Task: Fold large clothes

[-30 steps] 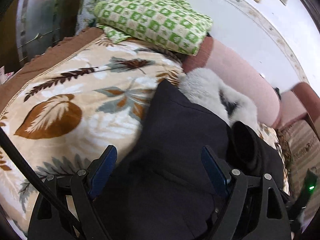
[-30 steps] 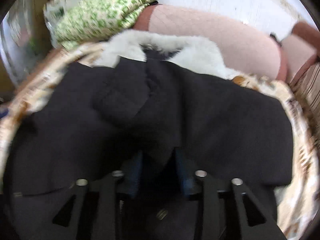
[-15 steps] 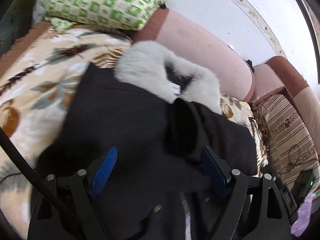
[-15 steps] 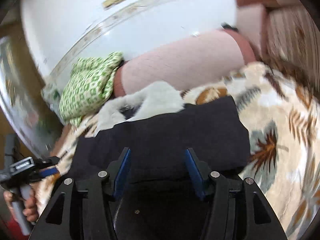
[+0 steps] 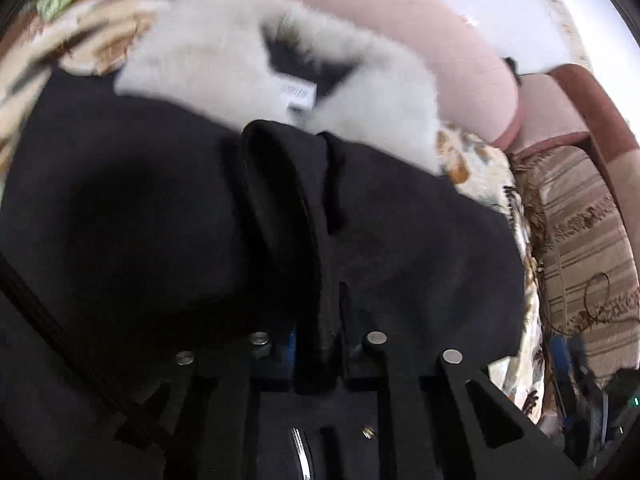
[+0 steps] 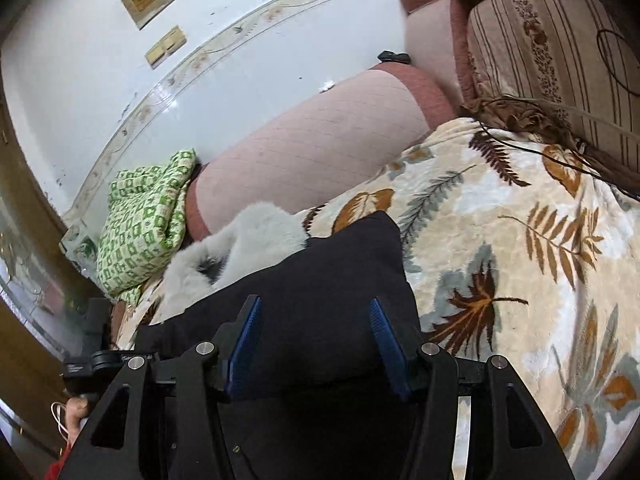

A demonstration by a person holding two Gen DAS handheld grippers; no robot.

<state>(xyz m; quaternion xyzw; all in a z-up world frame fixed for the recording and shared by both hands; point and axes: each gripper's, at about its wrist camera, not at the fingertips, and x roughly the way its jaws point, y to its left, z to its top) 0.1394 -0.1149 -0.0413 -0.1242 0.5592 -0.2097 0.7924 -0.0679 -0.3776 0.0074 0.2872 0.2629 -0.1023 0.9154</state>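
The cream plush blanket printed with brown and grey leaves (image 6: 500, 216) covers the sofa seat and serves as the folding surface. On it lies the task garment, a large black woollen coat with a pale grey fur collar (image 5: 420, 240), placed toward the pink padded backrest (image 6: 312, 152) with the collar nearest that backrest.

Progress, judged from the lay of the cloth: the coat body appears spread flat, its right edge forms a fairly straight line against the blanket, and one sleeve or side panel already lies doubled over the front as a thick rolled ridge. The folding is therefore begun but not finished. The fur collar (image 5: 224, 60) is still exposed, its white sewn-in label (image 5: 298, 94) faces up, and the coat has not been reduced to a compact bundle. Further folds across the length probably remain.

A green-and-white checked cushion (image 6: 140, 220) sits at the far end of the seat, clear of the coat.

The left gripper (image 5: 320, 344) is clamped on the rolled black ridge, which passes between its closed jaws. The right gripper (image 6: 316, 336) stands with its blue pads apart above the black cloth, gripping nothing.
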